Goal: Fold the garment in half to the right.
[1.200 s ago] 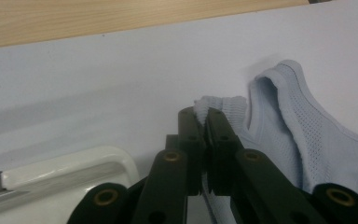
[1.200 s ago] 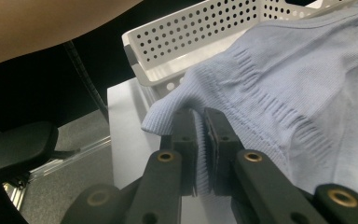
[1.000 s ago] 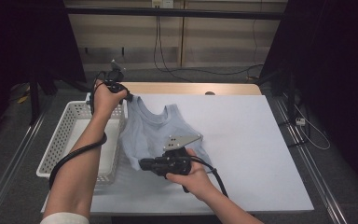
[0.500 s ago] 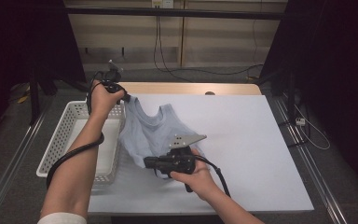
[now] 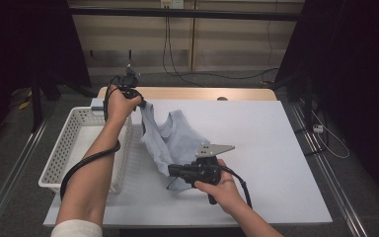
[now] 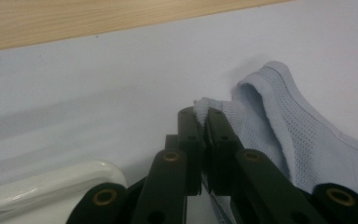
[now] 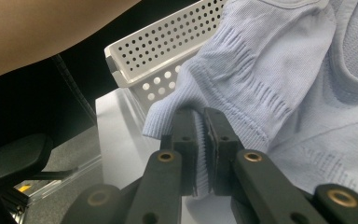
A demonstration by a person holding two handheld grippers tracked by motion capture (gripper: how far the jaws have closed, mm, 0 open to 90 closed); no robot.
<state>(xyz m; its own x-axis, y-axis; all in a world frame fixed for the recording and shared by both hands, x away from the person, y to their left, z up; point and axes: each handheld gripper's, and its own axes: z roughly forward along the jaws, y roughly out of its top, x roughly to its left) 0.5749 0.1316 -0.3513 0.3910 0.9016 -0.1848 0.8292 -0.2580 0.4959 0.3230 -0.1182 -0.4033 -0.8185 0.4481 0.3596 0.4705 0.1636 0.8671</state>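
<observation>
High view: a pale blue knit top (image 5: 175,143) is seen stretched between the two grippers above a white table (image 5: 276,163). The left gripper (image 5: 139,104) is held up at the far side, and a shoulder strap of the garment is pinched at its tip, so that the cloth hangs down and away from those jaws towards the right gripper (image 5: 173,171), which is held low and nearer the person. A white perforated basket (image 5: 74,143) is seen beside the left forearm, just off the hanging cloth.

Left gripper view: the black jaws are shown drawn together, and a narrow fold of the top (image 6: 279,126) is clamped between the pads at the very tip. The rest of the strap is seen falling to the right of the jaws, with bare table surface (image 6: 98,93) beyond and to their left. A rounded white rim (image 6: 51,182) is seen low on the left of the jaws.

Right gripper view: the jaws are likewise shown closed on the garment, a ribbed edge of the top (image 7: 261,79) being gripped between the pads. The bulk of the cloth is spread above and to the right of the jaws. The basket (image 7: 168,51) is seen beyond the jaw tips, to their upper left, and a forearm (image 7: 42,28) crosses above it.
</observation>
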